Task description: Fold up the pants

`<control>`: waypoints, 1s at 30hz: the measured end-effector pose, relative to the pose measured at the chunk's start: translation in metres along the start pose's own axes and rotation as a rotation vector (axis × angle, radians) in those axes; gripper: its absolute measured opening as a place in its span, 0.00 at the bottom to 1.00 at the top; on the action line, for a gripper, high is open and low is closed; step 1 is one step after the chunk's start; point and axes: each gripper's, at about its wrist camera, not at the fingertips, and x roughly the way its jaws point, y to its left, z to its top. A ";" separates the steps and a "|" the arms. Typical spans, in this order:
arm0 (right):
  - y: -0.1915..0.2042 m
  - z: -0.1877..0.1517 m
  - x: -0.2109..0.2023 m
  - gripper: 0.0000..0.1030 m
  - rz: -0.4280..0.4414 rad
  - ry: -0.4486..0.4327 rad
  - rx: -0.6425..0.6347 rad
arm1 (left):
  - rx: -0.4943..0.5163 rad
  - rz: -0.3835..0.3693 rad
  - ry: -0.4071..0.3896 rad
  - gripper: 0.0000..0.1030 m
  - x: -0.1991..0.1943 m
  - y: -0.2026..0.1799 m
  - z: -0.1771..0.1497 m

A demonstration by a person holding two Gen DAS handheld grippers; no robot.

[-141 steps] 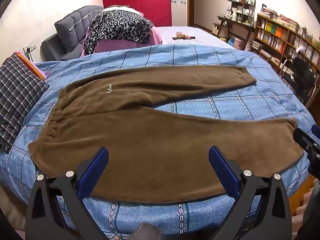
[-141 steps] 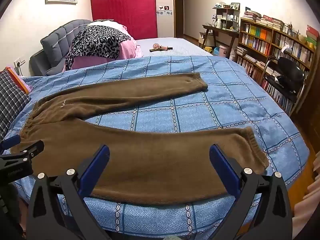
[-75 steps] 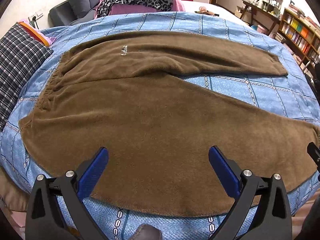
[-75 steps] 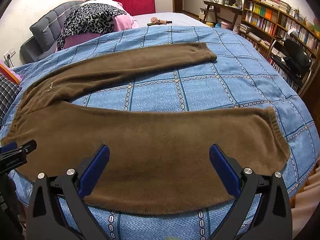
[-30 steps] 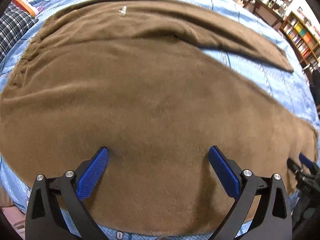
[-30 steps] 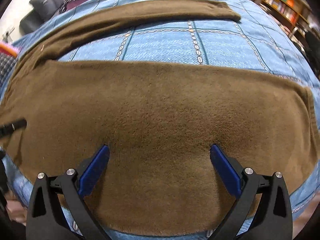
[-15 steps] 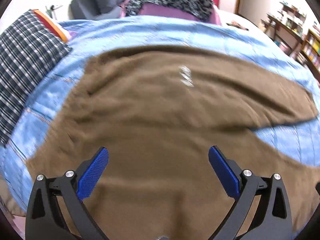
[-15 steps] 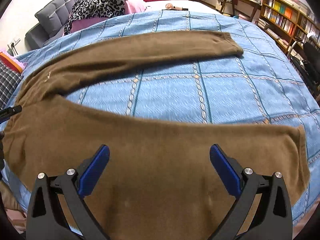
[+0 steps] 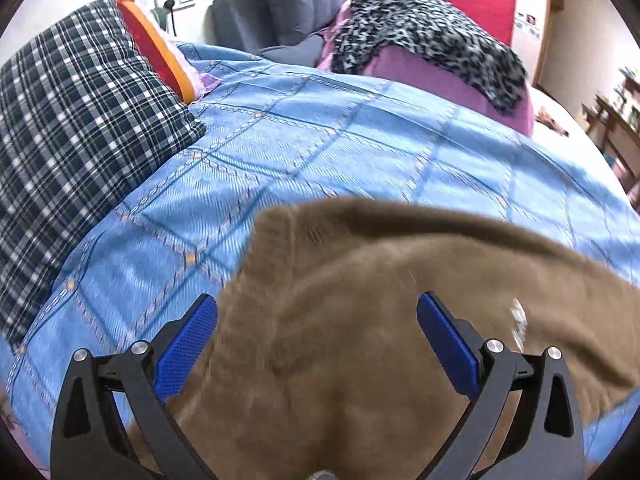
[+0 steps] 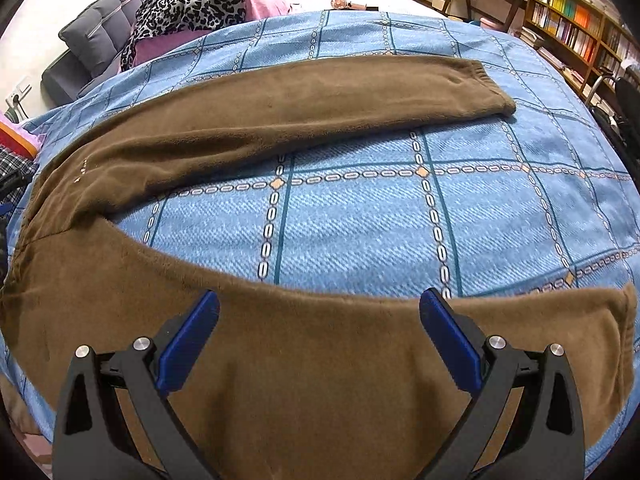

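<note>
Both my hand-held grippers, left (image 9: 316,336) and right (image 10: 319,330), gape over the pants (image 10: 280,116); next I pinch the near leg (image 10: 320,360) and fold it over

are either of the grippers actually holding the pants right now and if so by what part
Nothing is held. The left gripper and the right gripper both have their jaws wide apart, over the brown pants spread on the blue bedspread.

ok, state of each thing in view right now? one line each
left gripper: open, over the waistband end
right gripper: open, over the near leg
brown pants: unfolded, legs spread apart on the bed
blue quilt: spread flat
plaid pillow: lying at the bed's left edge
</note>
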 end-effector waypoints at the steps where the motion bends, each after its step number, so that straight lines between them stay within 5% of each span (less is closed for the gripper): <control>1: 0.001 0.002 0.002 0.98 0.000 0.001 -0.001 | -0.008 0.009 0.000 0.95 0.006 0.003 0.005; 9: 0.005 0.009 0.018 0.98 0.003 0.024 -0.004 | -0.030 0.129 0.003 0.95 0.066 0.021 0.041; 16: 0.002 0.015 0.028 0.98 -0.008 0.032 0.002 | -0.060 0.085 0.092 0.94 0.103 0.025 0.044; 22: -0.021 0.033 0.037 0.98 -0.016 0.016 0.056 | -0.063 -0.060 0.107 0.42 0.098 0.019 0.040; 30: -0.089 0.101 0.035 0.98 -0.122 -0.113 0.122 | -0.072 -0.144 0.036 0.35 0.056 0.022 0.040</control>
